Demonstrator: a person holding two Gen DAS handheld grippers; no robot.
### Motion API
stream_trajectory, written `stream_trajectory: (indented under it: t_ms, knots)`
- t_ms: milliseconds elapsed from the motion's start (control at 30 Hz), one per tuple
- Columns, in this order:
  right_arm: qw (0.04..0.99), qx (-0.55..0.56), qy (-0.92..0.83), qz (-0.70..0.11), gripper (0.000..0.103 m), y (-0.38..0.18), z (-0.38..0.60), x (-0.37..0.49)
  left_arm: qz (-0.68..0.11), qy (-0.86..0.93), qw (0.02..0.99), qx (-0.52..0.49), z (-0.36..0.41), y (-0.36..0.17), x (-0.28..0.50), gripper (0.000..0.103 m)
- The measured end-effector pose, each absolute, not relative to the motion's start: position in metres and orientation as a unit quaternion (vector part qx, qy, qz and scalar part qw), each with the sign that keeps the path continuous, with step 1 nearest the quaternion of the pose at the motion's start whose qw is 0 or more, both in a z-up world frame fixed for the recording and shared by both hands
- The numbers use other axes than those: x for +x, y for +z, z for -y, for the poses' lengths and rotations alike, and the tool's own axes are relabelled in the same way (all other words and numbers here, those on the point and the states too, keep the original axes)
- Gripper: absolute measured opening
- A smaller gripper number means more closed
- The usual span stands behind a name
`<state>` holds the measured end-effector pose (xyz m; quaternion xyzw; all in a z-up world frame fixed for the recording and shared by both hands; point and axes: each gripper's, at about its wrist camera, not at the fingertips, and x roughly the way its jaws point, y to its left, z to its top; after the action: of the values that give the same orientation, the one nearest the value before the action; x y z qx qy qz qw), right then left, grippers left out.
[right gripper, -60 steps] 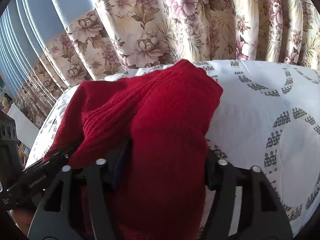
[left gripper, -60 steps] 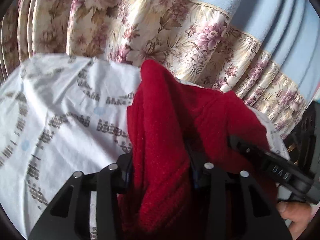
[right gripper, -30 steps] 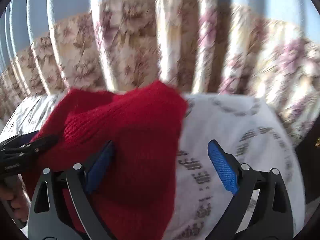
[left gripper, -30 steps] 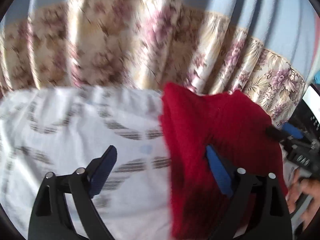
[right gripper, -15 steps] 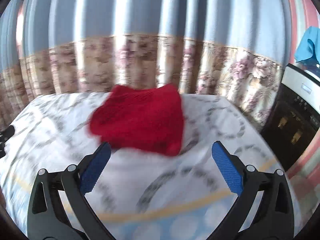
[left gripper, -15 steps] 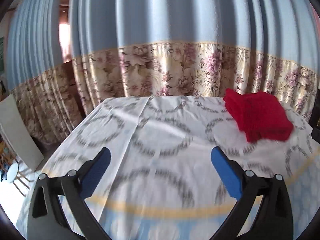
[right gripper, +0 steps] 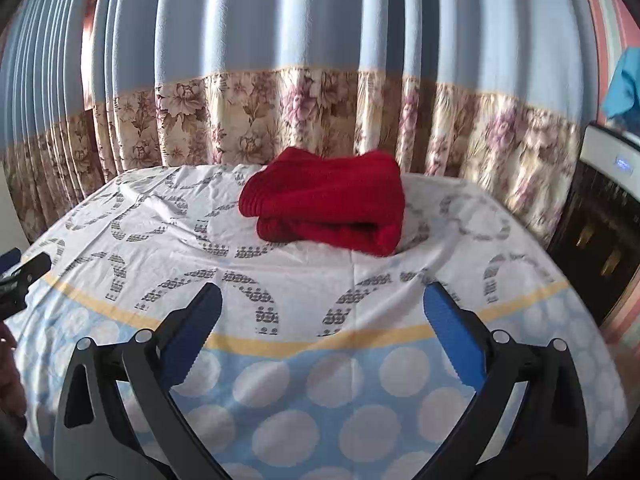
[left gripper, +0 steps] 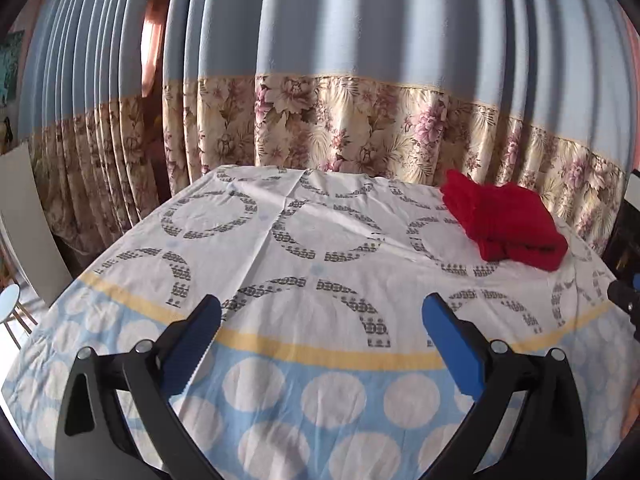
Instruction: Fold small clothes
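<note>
1 red knit garment (right gripper: 326, 206), folded into a thick flat bundle, lies on the far part of the table (right gripper: 304, 280), close to the curtain side and right of centre in the left wrist view (left gripper: 506, 224). Its long axis runs roughly across the table, side to side in the right wrist view; the rolled fold edge faces the near side, with stacked layers showing at the front. In the left wrist view it sits slanted, one corner pointing toward the far left. The tablecloth (left gripper: 280, 240) is white with grey ring patterns, then 1 yellow band and a blue border with white dots. Left gripper (left gripper: 320, 332): jaws spread wide after just opening, nothing between them, only cloth below, well apart from the garment. Right gripper (right gripper: 322, 320): jaws also wide apart, empty, garment beyond the tips and not touched. 2 grippers, 2 blue pads each. Pleated blue curtain (right gripper: 320, 40) with a floral lower band hangs behind the table. 1 dark appliance (right gripper: 600, 220) stands at the right edge.
</note>
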<state>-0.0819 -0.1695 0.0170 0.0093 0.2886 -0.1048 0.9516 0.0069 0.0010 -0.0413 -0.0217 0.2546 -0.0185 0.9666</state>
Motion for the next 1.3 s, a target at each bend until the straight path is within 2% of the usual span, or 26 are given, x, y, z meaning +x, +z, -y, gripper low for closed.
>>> stream_trajectory:
  t_ms: [233,567,733,1300]
  knots:
    - [0.953,-0.004,-0.107,-0.283,0.100,0.017,0.169,-0.083,-0.245,-0.024,0.969,0.015,0.020,-0.041,0.009,0.101]
    - [0.953,0.020,-0.108,-0.282,0.100,0.010,0.180,-0.082,-0.241,-0.067,0.968,-0.013,0.025,-0.041,0.014,0.101]
    - [0.953,0.022,-0.108,-0.281,0.100,0.008,0.182,-0.081,-0.235,-0.058,0.970,0.021,0.033,-0.039,0.015,0.101]
    - [0.953,0.019,-0.094,-0.287,0.100,0.007,0.172,-0.076,-0.239,-0.057,0.969,0.038,0.034,-0.046,0.015,0.101]
